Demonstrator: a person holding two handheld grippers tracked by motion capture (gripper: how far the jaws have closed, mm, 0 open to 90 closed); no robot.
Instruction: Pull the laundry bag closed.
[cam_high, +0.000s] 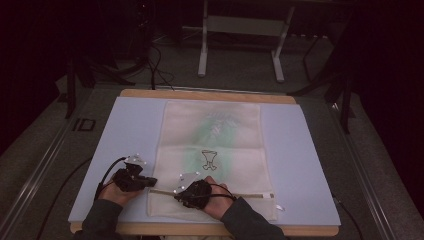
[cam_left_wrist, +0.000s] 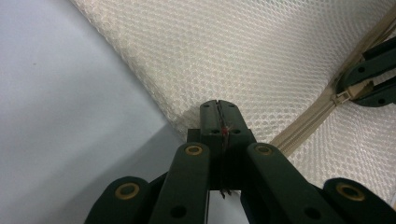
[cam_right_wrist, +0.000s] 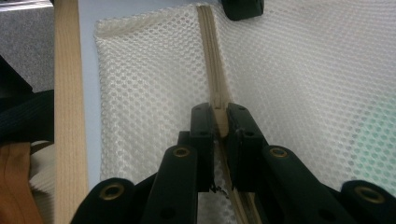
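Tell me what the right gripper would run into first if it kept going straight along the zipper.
Probably the left gripper, clamped on the mesh bag ahead; the right gripper pinches the zipper pull. Depth is hard to judge.

Blue mat — grey metal frame behind

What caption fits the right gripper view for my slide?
Right tongs pinch the zipper pull of a white mesh bag on a pale blue mat.
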